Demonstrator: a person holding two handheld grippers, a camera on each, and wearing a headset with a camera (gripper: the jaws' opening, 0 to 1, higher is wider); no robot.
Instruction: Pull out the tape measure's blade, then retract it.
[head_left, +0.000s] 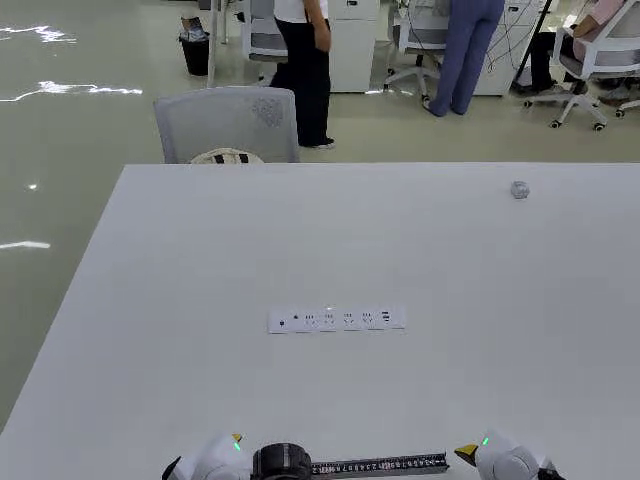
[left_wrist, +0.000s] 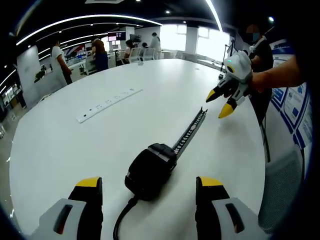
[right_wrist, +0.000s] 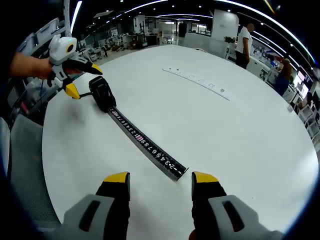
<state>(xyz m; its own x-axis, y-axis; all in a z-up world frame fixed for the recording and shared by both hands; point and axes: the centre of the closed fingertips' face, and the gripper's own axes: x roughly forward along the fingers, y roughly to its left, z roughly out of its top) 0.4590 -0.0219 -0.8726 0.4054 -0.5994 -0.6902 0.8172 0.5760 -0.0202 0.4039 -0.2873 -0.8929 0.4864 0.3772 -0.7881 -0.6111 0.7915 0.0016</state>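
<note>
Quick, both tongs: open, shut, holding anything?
Left tongs: open, tape measure case ungripped before them.
Right tongs: open, empty, blade tip just ahead.
</note>
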